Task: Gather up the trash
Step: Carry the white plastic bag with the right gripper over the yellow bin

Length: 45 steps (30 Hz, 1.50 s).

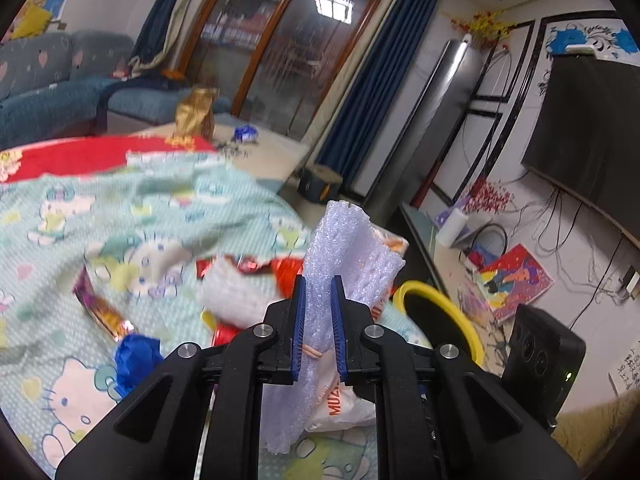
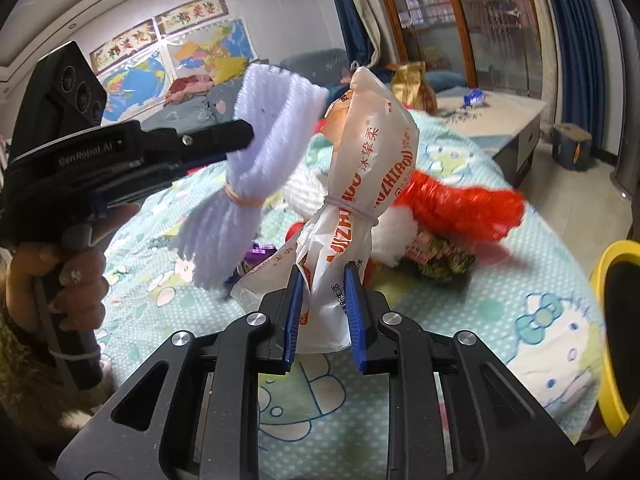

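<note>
My left gripper [image 1: 319, 292] is shut on a white foam sheet bundle [image 1: 348, 248] tied with a rubber band, held up off the cloth. The right wrist view shows that gripper [image 2: 244, 136] from the side with the foam bundle [image 2: 260, 128] in its jaws. My right gripper [image 2: 322, 280] is shut on a white plastic bag with orange print [image 2: 368, 152], cinched by a hair band; the bag [image 1: 340, 404] also shows low in the left wrist view. More trash lies on the cartoon-cat cloth [image 2: 520, 312]: a red wrapper [image 2: 460, 204], a blue crumpled piece [image 1: 134, 354], a gold-purple wrapper [image 1: 100, 308].
A yellow-rimmed bin [image 1: 440, 308] stands off the cloth's right edge, also the bin [image 2: 612, 320] at the right wrist view's border. A hand [image 2: 76, 280] grips the left gripper's handle. Beyond are a coffee table [image 1: 272, 152] with a gold bag [image 1: 196, 112], a sofa [image 1: 48, 92] and a TV [image 1: 588, 136].
</note>
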Each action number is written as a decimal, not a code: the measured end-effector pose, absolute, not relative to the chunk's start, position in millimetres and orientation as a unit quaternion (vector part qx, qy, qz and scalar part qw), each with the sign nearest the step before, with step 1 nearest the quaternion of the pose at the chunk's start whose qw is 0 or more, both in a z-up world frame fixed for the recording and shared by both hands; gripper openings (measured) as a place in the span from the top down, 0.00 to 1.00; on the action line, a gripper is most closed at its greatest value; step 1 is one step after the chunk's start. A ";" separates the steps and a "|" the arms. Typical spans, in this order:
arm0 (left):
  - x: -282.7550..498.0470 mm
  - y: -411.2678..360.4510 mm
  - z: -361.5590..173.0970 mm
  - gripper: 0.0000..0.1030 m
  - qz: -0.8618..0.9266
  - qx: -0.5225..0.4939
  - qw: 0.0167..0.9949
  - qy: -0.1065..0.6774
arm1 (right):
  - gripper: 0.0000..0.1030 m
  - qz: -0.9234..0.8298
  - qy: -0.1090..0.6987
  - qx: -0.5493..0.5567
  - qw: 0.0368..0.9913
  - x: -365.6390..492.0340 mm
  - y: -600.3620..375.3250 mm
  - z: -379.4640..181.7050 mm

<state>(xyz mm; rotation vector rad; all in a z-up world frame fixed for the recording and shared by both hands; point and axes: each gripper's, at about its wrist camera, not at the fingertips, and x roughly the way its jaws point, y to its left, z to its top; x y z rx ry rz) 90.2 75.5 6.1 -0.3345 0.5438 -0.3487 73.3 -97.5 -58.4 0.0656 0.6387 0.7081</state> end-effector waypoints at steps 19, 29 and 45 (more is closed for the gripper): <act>110.3 3.2 29.2 0.88 -0.223 -0.131 0.930 0.263 | 0.85 0.254 0.265 0.048 0.929 73.9 -181.1 -20.6; 126.4 -43.4 25.9 0.88 -0.252 -0.113 0.921 0.274 | 0.85 0.198 0.274 0.062 0.939 70.6 -224.5 -27.2; 147.8 -120.2 16.3 0.88 -0.295 -0.080 0.906 0.291 | 0.85 0.083 0.307 0.085 0.944 78.6 -303.2 -49.0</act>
